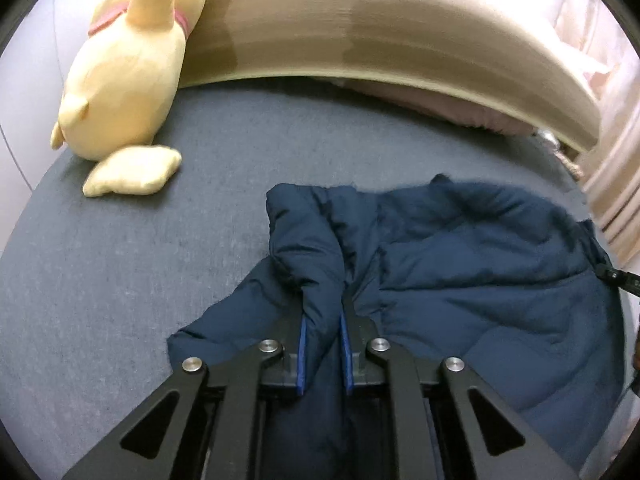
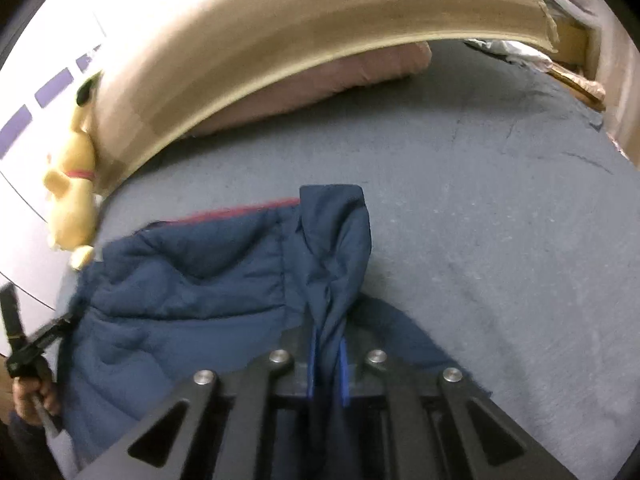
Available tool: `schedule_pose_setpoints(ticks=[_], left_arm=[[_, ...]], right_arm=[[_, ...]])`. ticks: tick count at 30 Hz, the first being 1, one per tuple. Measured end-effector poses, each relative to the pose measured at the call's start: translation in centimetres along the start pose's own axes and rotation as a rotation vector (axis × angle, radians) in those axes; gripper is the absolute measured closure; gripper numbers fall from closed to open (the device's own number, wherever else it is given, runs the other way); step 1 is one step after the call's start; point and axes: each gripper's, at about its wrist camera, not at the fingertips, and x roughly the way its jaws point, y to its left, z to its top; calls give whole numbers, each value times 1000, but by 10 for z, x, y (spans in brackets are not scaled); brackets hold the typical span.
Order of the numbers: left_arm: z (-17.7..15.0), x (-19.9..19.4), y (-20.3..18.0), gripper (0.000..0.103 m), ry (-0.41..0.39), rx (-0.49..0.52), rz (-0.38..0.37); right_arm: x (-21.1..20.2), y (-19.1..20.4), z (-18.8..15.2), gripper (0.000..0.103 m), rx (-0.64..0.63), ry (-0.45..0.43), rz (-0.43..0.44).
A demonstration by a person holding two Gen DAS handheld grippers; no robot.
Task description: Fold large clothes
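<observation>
Navy padded jacket [image 1: 460, 264] lies spread on the grey bed sheet [image 1: 120, 264], below the tan headboard [image 1: 360, 32], with a strip of red lining showing along its far edge in the right wrist view. Both grippers have hold of it — the left gripper [image 1: 323, 312] pinches a raised fold of the quilted fabric near the jacket's left edge, its blue-lined fingers [image 1: 301, 344] pressed in on the cloth. The right gripper [image 2: 326, 344] is clamped tight on a bunched ridge of fabric at the jacket's right side, the cloth rising between its fingers [image 2: 343, 372]. A yellow plush toy [image 1: 124, 80] leans against the headboard's left end, well apart from the jacket — and a pink pillow [image 2: 320, 76] sits under the headboard further right.
</observation>
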Motion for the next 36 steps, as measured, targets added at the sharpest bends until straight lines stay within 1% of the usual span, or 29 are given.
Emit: schedule_pose_setpoints(ticks=[1,2,3,4,5,6,7,8,9,10,11,12,13,15,17,20,24,28,29,30,31,33,36], left_arm=[[-1,7,-2,88,17,5,13],[0,8,-4,88,17,11,31],[1,6,-5,87,14,15,43],[2,1,-5,83,8,17,50],[2,-5,-3,82,-2,13,48],[2,-13,1,78,-18,1,36],[1,-21,5,69,-29,-14,23],[0,-28,7,62,-33,-26,14],[-2,-39,13,49,-42,-41,11],[-5,-49,17,39,-64,-48,13],[-9,-60,20,36,-91,-49,24],[-13,-70,24,33,-108,-46,39],[-17,-77,27,33,-116,-42,45],[-25,-87,33,33,-106,-32,49],[-31,-94,35,33,-103,-33,53],[-44,-105,40,33,-106,-39,55],[-56,-113,42,33,-108,-35,37],[-69,-116,52,31,-84,-54,-28],[-72,-114,57,29,-77,-69,-57],[-75,-112,63,25,-70,-88,-85],[-78,-110,69,23,-68,-114,-115],[-81,-104,83,23,-69,-184,-172],[-85,-89,108,23,-39,-336,-231]], right_arm=[[13,-3,-3,94,18,34,-21],[23,-4,-8,94,24,56,-33],[25,-3,-10,94,35,52,-36],[23,-3,-11,93,51,41,-34],[18,-4,-11,90,70,33,-24],[12,-5,-11,87,85,30,-13],[1,-8,-14,81,93,23,-5],[-10,-13,-16,53,95,11,4],[-25,-14,-18,5,94,-13,21],[-39,-17,-22,0,96,-38,35],[-49,-19,-26,0,97,-64,48],[-64,-22,-33,0,98,-74,79],[-72,-26,-40,0,109,-76,96],[-84,-38,-55,0,148,-74,121],[-87,-51,-74,0,196,-56,143],[-87,-77,-95,0,285,-48,151],[-93,-108,-120,0,385,-42,204],[-87,-122,-133,0,419,-23,241],[-85,-125,-135,0,427,-16,251],[-84,-128,-137,0,437,-12,254],[-82,-129,-137,0,443,-11,258],[-77,-131,-134,0,448,-8,272],[-70,-128,-129,0,436,0,285]])
